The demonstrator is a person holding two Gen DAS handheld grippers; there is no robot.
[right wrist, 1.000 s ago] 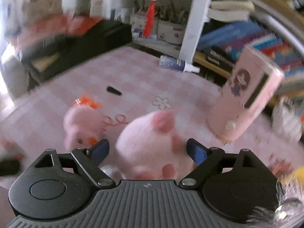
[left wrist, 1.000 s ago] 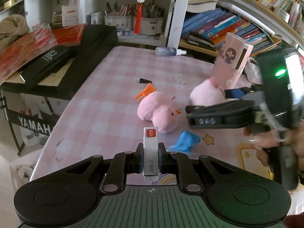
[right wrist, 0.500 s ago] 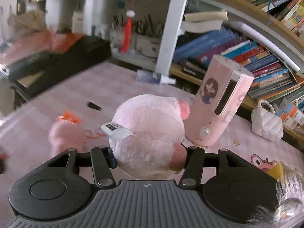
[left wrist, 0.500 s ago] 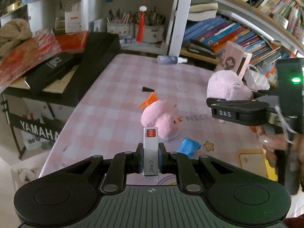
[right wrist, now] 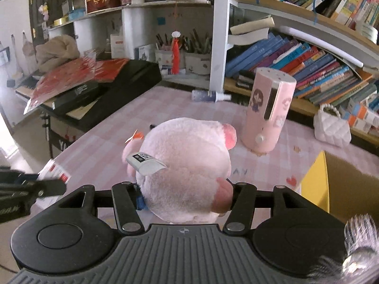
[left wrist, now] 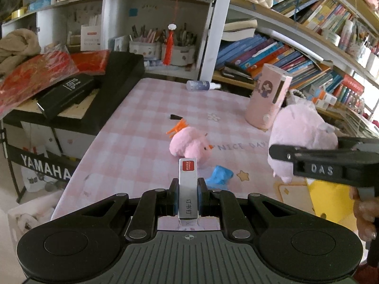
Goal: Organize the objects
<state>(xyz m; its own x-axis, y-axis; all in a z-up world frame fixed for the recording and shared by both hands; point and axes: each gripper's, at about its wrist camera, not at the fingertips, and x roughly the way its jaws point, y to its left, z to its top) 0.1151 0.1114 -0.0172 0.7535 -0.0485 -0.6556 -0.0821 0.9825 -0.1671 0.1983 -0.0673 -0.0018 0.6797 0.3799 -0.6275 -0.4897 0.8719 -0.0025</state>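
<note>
My left gripper (left wrist: 187,195) is shut on a white staple box (left wrist: 187,184) with a red label, held above the near edge of the pink checked table (left wrist: 142,123). My right gripper (right wrist: 184,195) is shut on a round pink plush toy (right wrist: 187,165) with a white tag, lifted off the table; it also shows in the left wrist view (left wrist: 300,135). A second pink plush (left wrist: 189,143) with orange tufts lies on the table in front of the left gripper. A crumpled blue wrapper (left wrist: 219,175) lies beside it.
A tall pink canister (right wrist: 267,113) stands at the back right. A spray bottle (left wrist: 201,85) lies at the far edge. A yellow box (right wrist: 331,182) sits at the right, a white purse (right wrist: 331,127) behind it. Shelves of books and a black keyboard case (left wrist: 94,90) surround the table.
My right gripper closed on the round pink plush and lifted it off the table toward the right. The left gripper rose and drew back with the staple box still held.
</note>
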